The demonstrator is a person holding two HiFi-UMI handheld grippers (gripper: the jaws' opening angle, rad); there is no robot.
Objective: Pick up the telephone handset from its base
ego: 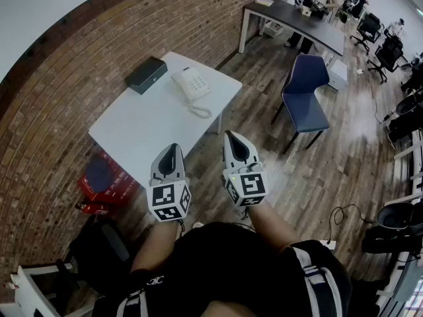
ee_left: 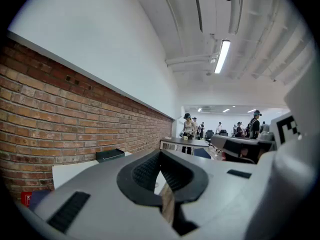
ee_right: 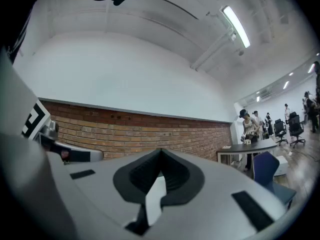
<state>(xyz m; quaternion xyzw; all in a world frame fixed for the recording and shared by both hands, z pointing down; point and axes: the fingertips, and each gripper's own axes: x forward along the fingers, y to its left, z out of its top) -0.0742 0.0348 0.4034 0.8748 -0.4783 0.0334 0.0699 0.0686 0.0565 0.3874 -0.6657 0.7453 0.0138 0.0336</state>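
none of the pickup is done yet: handset (ego: 180, 81) sits on its white telephone base (ego: 198, 83) on the white table (ego: 142, 134), well apart from left gripper (ego: 172, 149) and right gripper (ego: 232, 139), both pressed together on nothing, so approach, grasp and lift remain.

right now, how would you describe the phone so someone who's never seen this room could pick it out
Find the long brick wall and the white table against it. Two things sit at the table's far end: a flat black box by the wall and, beside it, the telephone. The telephone is the white one, with a keypad and a coiled cord trailing onto the table.
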